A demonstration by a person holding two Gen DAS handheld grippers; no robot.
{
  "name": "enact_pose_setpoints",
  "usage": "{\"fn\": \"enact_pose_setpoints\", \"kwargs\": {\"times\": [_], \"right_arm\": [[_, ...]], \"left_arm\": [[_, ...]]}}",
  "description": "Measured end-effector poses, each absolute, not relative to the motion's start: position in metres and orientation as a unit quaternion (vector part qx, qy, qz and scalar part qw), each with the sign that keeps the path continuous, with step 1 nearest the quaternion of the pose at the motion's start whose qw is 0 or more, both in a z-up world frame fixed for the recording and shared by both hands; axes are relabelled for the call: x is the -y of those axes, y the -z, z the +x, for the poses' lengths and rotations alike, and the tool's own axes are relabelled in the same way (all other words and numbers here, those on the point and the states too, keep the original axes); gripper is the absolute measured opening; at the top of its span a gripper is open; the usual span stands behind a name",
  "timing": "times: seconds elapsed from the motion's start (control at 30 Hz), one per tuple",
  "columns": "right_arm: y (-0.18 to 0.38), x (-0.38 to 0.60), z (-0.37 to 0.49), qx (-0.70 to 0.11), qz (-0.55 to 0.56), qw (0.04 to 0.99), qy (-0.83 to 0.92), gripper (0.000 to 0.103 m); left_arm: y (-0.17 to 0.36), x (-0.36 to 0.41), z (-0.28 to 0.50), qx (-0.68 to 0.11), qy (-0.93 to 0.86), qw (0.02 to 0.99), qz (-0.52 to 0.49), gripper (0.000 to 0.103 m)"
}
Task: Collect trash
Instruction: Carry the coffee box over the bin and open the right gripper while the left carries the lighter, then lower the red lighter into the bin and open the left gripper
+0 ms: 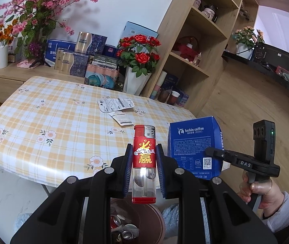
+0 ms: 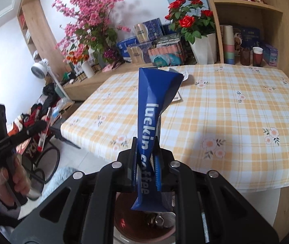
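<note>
- In the left wrist view, the left gripper (image 1: 144, 162) clamps an upright red lighter (image 1: 144, 166) off the table (image 1: 42, 118) edge, above the bin (image 1: 156, 219) of cans.
- In the right wrist view, the right gripper (image 2: 146, 162) pinches a flattened blue coffee box (image 2: 154, 109) over the same bin (image 2: 124, 227).
- Step in hand appears to be carry-to-bin. Next move likely calls for releasing both items over the bin, then fetching the paper scraps (image 1: 116, 105).

We see a red and clear lighter (image 1: 144, 165) standing upright above the brown bin (image 1: 144, 219), which already holds crushed cans. Just to its right, also above the bin, a blue luckin coffee box (image 2: 151, 134) is squeezed flat at its lower part and flares open at its top. Beyond the bin, two white printed wrappers (image 1: 116, 104) lie flat on the checked tablecloth
</note>
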State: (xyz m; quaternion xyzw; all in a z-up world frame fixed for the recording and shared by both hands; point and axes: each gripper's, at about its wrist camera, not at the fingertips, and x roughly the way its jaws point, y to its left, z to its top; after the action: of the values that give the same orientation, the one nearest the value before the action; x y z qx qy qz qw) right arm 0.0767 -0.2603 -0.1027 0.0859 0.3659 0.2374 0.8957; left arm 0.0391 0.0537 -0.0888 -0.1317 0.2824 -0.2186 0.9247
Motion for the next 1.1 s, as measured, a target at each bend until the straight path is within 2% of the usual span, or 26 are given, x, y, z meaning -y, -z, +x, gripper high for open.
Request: {"fn": "enact_pose_setpoints", "kwargs": {"times": [0.77, 0.83, 0.9, 0.97, 1.03, 1.1], "right_arm": [[0.185, 0.186, 0.067, -0.519, -0.009, 0.790, -0.327, 0.019], [0.188, 0.185, 0.069, -0.515, -0.004, 0.792, -0.328, 0.032], [0.186, 0.185, 0.069, -0.503, 0.005, 0.799, -0.329, 0.038], [0.175, 0.191, 0.071, -0.476, 0.016, 0.821, -0.317, 0.051], [0.160, 0.200, 0.071, -0.435, 0.025, 0.849, -0.300, 0.079], [0.141, 0.211, 0.070, -0.391, 0.041, 0.873, -0.288, 0.089]], "left_arm": [[0.104, -0.052, 0.050, -0.303, 0.215, 0.919, -0.130, 0.022], [0.105, -0.053, 0.050, -0.304, 0.215, 0.919, -0.131, 0.022], [0.106, -0.054, 0.050, -0.305, 0.215, 0.918, -0.131, 0.022], [0.107, -0.054, 0.050, -0.305, 0.216, 0.918, -0.133, 0.022], [0.109, -0.054, 0.050, -0.307, 0.218, 0.917, -0.133, 0.022], [0.112, -0.053, 0.050, -0.310, 0.219, 0.915, -0.134, 0.022]]}}
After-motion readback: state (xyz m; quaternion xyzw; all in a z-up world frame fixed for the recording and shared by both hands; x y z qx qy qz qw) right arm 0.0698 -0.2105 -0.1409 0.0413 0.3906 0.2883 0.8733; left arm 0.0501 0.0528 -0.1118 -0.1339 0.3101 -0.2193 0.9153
